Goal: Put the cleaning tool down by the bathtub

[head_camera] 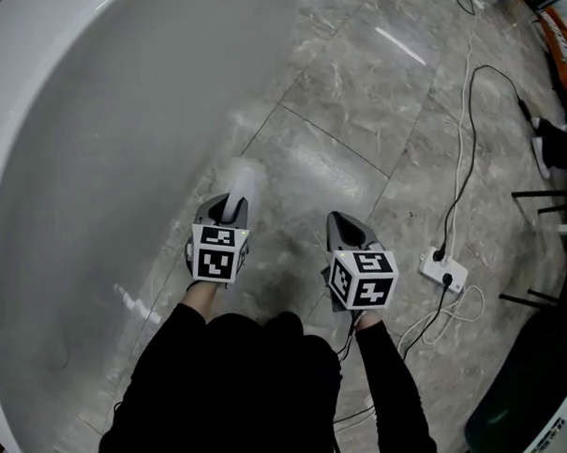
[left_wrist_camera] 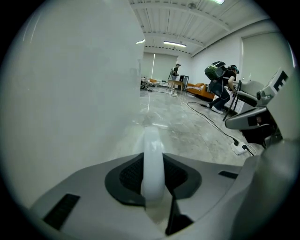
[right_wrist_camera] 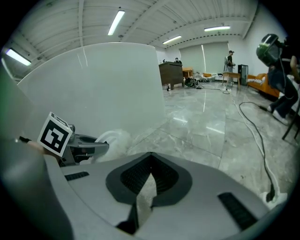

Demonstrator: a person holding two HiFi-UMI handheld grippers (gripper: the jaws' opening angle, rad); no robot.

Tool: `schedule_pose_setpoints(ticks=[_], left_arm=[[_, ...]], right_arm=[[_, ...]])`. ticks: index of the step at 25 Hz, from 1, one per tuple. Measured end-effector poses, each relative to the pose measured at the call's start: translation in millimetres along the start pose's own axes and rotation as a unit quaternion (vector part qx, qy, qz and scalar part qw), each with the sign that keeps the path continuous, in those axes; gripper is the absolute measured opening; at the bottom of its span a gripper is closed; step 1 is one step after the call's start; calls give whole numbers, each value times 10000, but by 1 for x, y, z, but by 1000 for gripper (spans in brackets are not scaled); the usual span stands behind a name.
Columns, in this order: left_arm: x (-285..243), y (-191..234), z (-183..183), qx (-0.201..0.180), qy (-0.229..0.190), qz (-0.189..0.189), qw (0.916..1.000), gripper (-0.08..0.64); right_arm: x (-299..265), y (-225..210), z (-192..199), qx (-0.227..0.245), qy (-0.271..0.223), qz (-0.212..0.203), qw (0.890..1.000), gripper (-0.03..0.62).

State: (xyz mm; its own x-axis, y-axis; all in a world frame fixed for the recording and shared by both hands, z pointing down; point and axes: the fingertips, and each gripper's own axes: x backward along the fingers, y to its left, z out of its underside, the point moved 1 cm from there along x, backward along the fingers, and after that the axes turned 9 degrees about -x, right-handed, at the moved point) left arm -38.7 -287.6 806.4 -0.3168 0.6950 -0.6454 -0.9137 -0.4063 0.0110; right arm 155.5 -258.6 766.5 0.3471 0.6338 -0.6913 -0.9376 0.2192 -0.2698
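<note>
The white bathtub fills the left of the head view, and its curved outer wall rises close by my left gripper. My left gripper is shut on the white handle of the cleaning tool. The tool's pale, blurred head points forward, low over the marble floor beside the tub wall. In the right gripper view the tool's fluffy head sticks out past the left gripper. My right gripper hangs beside it to the right, shut with nothing between its jaws.
A white power strip lies on the grey marble floor to the right, with black and white cables running from it. Black stand legs and a dark green object are at the right edge. People, desks and an orange sofa stand far off.
</note>
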Motion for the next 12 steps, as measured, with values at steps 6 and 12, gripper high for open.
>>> schedule_pose_setpoints(ticks=[6, 12], left_arm=[[-21, 8, 17, 92, 125, -74, 9999, 95], [-46, 14, 31, 196, 244, -110, 9995, 95]], right_arm=[[-15, -5, 3, 66, 2, -29, 10000, 1], [-26, -9, 6, 58, 10, -24, 10000, 0]])
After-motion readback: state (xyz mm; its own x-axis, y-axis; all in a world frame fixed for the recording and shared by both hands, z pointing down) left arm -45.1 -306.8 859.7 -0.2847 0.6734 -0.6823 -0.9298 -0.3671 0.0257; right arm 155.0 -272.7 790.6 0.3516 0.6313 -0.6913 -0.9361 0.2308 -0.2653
